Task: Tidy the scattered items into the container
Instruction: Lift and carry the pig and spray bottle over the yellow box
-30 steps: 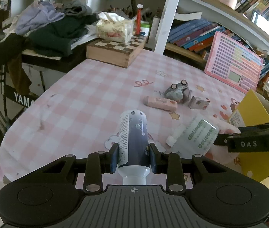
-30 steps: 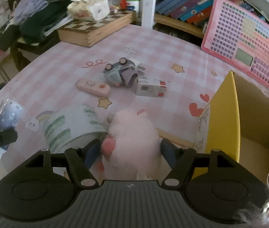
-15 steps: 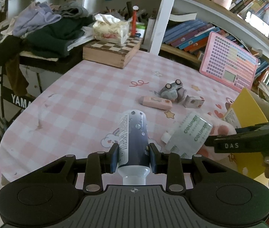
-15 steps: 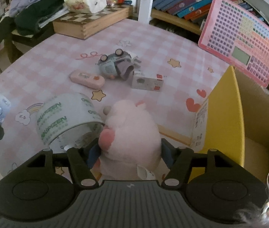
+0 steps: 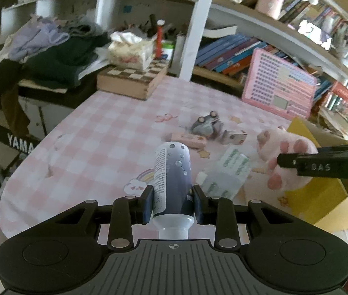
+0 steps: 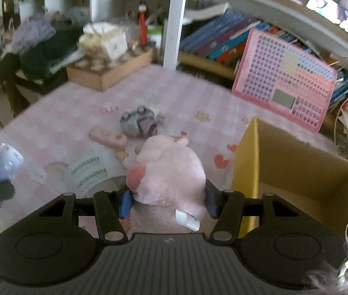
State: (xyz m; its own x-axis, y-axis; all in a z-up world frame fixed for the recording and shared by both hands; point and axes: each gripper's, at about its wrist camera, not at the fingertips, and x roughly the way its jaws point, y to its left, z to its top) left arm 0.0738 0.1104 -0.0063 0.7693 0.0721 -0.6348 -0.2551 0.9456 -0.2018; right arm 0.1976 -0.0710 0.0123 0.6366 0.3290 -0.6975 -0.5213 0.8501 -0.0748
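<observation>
Worktop (image 5: 105,132): pink checked cloth, with the remaining scattered things lying in its far middle.
Box (image 6: 294,152): yellow cardboard container at my near right, open on top; its bottom, as far as I can see it, looks bare.
Plush paw (image 6: 171,172): my right fingers (image 6: 167,198) pinch it at the wrist end; it hangs above the worktop just left of the box wall, not yet over the opening.
Tape roll (image 6: 92,172): lies on the worktop near the plush paw, between my two hands.
Tube (image 5: 172,179): dark blue, cap toward me, clamped between my left fingers (image 5: 173,202) and held above the near worktop.
Toy car (image 6: 138,121), pink case (image 6: 108,136), small carton (image 5: 233,136): clustered far of the tape roll, untouched.
Risk: the plush is soft, so the grip may slip, or the paw may catch the box's tall yellow wall if I swing right too low. The two grippers are close; crossing paths could knock the tube.
</observation>
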